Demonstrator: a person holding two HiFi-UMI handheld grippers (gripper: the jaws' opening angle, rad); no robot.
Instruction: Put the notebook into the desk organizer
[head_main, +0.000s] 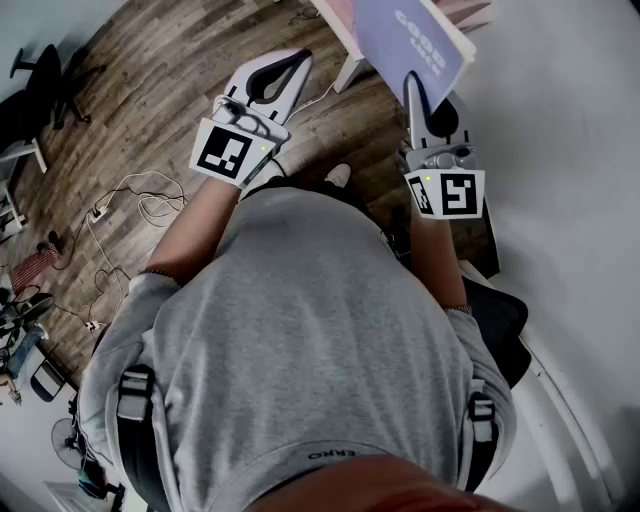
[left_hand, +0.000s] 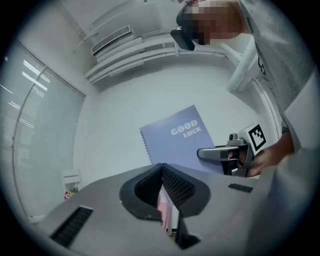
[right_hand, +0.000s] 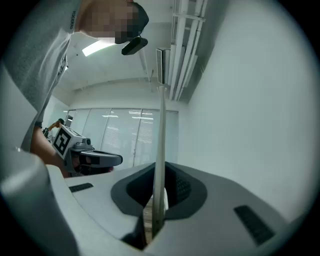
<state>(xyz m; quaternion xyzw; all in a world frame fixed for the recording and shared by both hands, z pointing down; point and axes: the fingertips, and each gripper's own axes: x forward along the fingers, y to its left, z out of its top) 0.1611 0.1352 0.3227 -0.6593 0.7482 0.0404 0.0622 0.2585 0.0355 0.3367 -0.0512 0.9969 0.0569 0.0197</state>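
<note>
My right gripper (head_main: 412, 82) is shut on the lower edge of a lavender spiral notebook (head_main: 415, 38) and holds it up in front of me. In the left gripper view its cover (left_hand: 180, 140) reads "GOOD LUCK", with the right gripper (left_hand: 201, 153) clamped at its lower right corner. The right gripper view shows the notebook edge-on (right_hand: 161, 145), standing between the jaws. My left gripper (head_main: 303, 58) hangs to the left, apart from the notebook, with its tips touching and nothing in them. A pink-and-white object (head_main: 345, 20) shows at the top edge, partly behind the notebook.
Below me is a wood floor with loose cables (head_main: 140, 200) and an office chair (head_main: 45, 80) at the far left. A white surface (head_main: 570, 150) fills the right side, and a black seat (head_main: 497, 322) stands by my right elbow. Window blinds (left_hand: 40, 125) are on one wall.
</note>
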